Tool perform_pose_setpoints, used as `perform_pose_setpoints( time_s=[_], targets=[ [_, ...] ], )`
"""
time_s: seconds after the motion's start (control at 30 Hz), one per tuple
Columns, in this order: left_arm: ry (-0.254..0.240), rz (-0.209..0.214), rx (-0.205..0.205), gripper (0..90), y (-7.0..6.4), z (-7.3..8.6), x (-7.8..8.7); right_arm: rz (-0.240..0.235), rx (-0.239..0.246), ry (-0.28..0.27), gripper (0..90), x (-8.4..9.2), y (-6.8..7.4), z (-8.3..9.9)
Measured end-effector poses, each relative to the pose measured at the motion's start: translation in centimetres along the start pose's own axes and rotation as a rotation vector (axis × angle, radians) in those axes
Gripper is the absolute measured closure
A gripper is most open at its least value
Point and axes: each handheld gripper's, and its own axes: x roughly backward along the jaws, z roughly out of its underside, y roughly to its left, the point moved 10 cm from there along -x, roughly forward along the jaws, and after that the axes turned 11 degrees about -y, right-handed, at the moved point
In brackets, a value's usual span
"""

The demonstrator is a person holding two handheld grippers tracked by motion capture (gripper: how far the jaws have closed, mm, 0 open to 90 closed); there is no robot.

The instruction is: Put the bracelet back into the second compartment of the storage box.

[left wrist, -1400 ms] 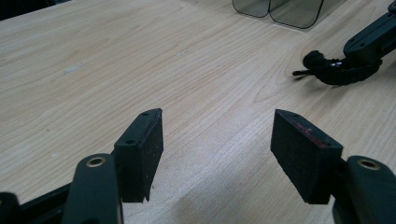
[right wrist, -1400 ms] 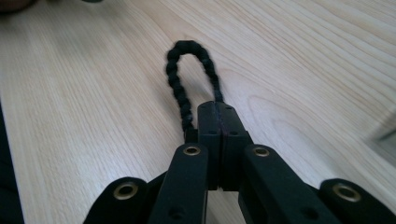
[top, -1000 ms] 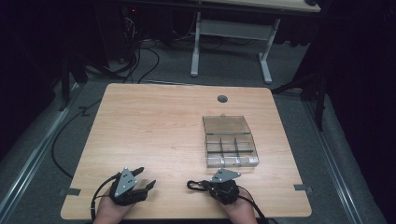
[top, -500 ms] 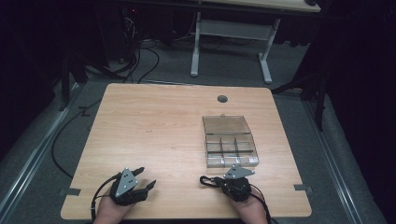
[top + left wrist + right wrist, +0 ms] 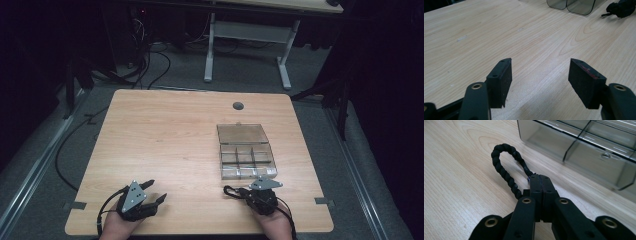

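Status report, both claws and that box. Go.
Left claw open, empty, low over the table. Right claw shut on black braided cord loop. Clear compartment box open, just ahead of right claw. Nothing between them.

Left gripper (image 5: 151, 195) low at near table edge, jaws wide apart — right gripper (image 5: 541, 180) clamped on black braided loop (image 5: 504, 167).

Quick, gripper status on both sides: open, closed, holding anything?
Left gripper: open, holding nothing, above bare table.
Right gripper: closed on a black braided cord loop, beside the clear compartment box.
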Motion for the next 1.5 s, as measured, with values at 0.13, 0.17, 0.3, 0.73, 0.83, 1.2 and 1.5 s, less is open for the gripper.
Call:
perform_pose_setpoints(
  time_s=[0.13, 0.17, 0.3, 0.73, 0.83, 1.2, 1.5],
  targets=[
    [0.002, 0.003, -0.003, 36.2, 0.0, 0.0, 0.0, -0.004, 0.001, -0.006, 90.0, 0.2, 0.2, 0.0],
    [0.005, 0.004, -0.001, 36.2, 0.0, 0.0, 0.0, -0.001, 0.011, -0.022, 90.0, 0.4, 0.2, -0.3],
    [0.001, 0.006, -0.007, 36.2, -0.1, 0.0, 0.0, 0.035, 0.008, -0.046, 90.0, 1.3, -0.7, -1.0],
    [0.007, 0.014, -0.005, 36.3, -0.2, 0.0, -0.1, 0.037, -0.005, 0.013, 90.0, 1.7, -0.1, 0.8],
    [0.006, 0.013, -0.006, 36.3, -0.2, 0.0, -0.1, 0.053, -0.012, -0.002, 89.4, 2.5, -0.4, 0.5],
    [0.015, 0.005, -0.007, 38.6, -0.1, 0.1, -0.2, 0.116, -0.079, 0.095, 85.6, 3.6, -3.9, 1.4],
    [0.018, 0.008, -0.011, 39.5, -0.1, 0.1, -0.4, 0.099, -0.105, 0.165, 83.7, 3.6, -4.5, 1.3]
  ],
)
